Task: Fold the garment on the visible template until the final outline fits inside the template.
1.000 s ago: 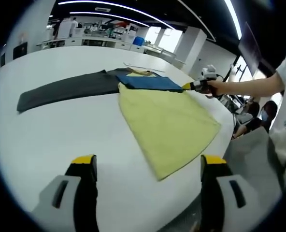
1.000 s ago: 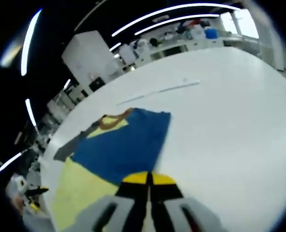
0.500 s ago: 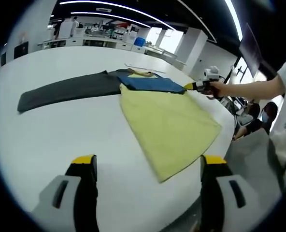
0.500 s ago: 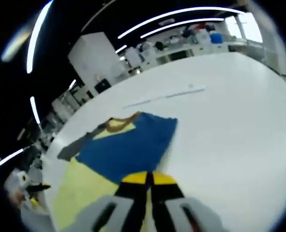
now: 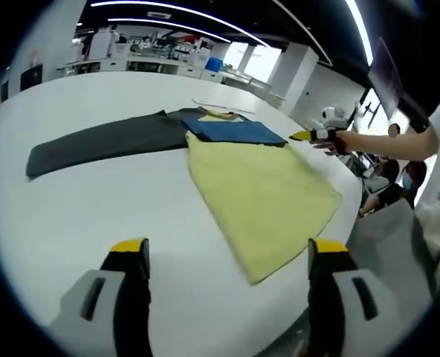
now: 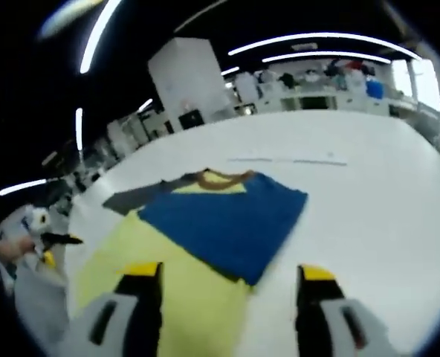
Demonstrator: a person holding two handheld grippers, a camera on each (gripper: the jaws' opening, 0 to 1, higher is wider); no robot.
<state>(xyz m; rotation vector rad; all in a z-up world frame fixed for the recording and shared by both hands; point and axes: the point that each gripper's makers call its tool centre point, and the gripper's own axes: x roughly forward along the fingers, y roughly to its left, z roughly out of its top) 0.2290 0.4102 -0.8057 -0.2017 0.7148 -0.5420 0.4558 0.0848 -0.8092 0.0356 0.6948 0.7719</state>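
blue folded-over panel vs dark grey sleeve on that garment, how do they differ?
Colour: the blue folded panel is bright blue; the dark grey sleeve is charcoal.
Shape: the panel is a broad, roughly four-sided patch; the sleeve is a long narrow strip.
Position: the panel lies on the yellow garment body, by the collar; the sleeve stretches sideways across the white table.
Both lie flat.

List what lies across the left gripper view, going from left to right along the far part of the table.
Grey sleeve → blue folded part of the garment → right gripper with the hand holding it.
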